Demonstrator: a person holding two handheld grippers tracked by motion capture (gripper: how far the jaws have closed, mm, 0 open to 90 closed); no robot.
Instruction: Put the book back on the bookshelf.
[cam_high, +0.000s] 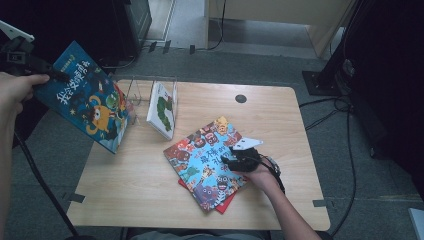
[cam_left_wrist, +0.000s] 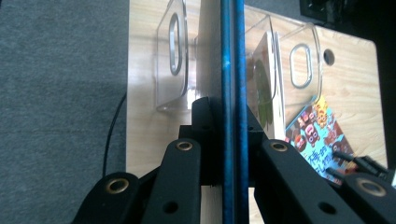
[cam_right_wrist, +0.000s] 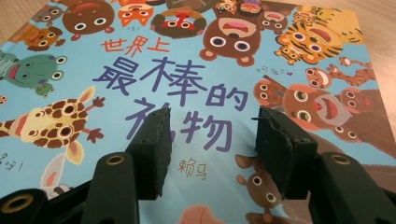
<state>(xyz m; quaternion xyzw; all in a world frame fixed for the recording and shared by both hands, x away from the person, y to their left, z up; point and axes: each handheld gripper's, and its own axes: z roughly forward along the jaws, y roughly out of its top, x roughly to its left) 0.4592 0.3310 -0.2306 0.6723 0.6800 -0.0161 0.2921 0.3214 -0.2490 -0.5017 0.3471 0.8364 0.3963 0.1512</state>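
- The left gripper (cam_high: 59, 76) is up at the far left, beyond the table's left edge, and it has a blue picture book (cam_high: 85, 97) with an orange cartoon creature on its cover clamped between its jaws
- That book hangs in the air, tilted, its lower corner out over the left edge of the wooden table (cam_high: 135, 190)
- In the left gripper view the same book (cam_left_wrist: 232, 93) runs edge-on straight up the middle, and the two black jaws press against it from either side
- Just beyond it stands a clear plastic book holder (cam_high: 150, 90) at the far left of the table top; its walls have oval cut-out handles (cam_left_wrist: 174, 43)
- A white book with a green caterpillar (cam_high: 162, 110) stands leaning inside that holder
- The right gripper (cam_high: 235, 159) is low over the middle of the table, above an animal picture book (cam_high: 205, 165) with a light blue cover crowded with cartoon faces
- From the right gripper view its jaws stand apart with nothing between them, hovering over the Chinese title on that cover (cam_right_wrist: 196, 88); I cannot tell whether the tips touch the cover
- The animal book lies flat, turned at an angle, on top of a red book (cam_high: 226, 203) whose corner peeks out underneath toward the near edge
- A small dark round hole (cam_high: 241, 98) sits in the table top near the far edge, well apart from the books
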